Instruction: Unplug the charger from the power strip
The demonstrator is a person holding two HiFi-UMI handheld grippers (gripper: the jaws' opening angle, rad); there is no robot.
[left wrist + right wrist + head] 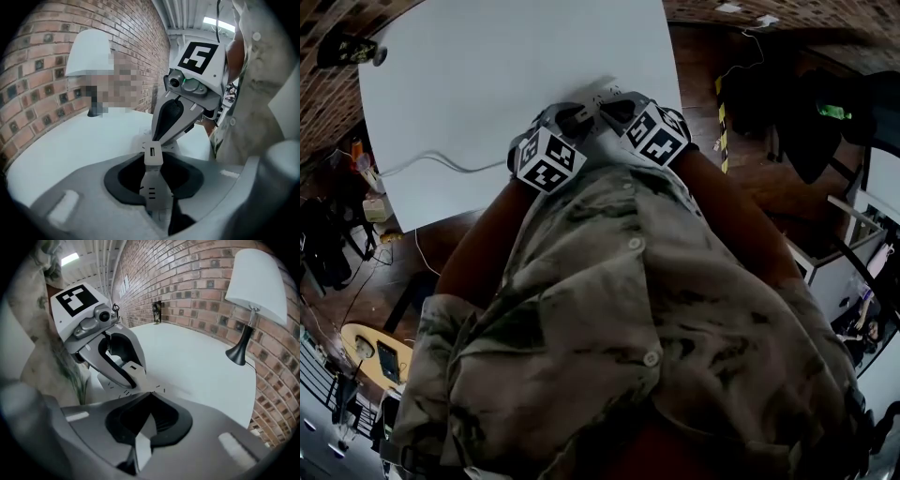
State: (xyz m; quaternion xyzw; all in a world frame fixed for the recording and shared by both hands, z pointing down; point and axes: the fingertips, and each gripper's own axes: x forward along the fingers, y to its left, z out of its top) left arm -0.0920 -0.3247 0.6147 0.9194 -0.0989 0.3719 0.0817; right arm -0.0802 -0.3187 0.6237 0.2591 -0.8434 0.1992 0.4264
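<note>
**A:** Start at the left. What lies there?

**B:** A thin white cable (441,160) crosses the white worktop (506,66) from its left edge. It runs along inside the near edge and passes out of sight at the left gripper (152,153).

**A:** How do that gripper's jaws stand?

**B:** They are pressed together, tip against tip. Its own view shows one narrow pale strip with no gap, and I see nothing between them. The tips point down at the worktop, close to the near edge.

**A:** And the power strip?

**B:** The power strip (602,91) is a low white body lying flat just inside the near edge, nearer the right corner than the left. It sits between the two grippers, right under their tips. I cannot tell a charger apart from the strip, because everything there is white and the tips cover it.

**A:** Now the right side.

**B:** The right gripper (150,392) comes in from the near right corner and faces the left one. Its jaws are closed too, and no object shows between them. The two grippers' tips meet nose to nose over the strip, touching or very nearly so.

**A:** Anything further off?

**B:** A lamp (255,284) with a white shade and a dark stem stands at the far edge, against the brick wall (197,277). On the near side, the person's pale patterned shirt (628,309) hangs over the near edge.
</note>
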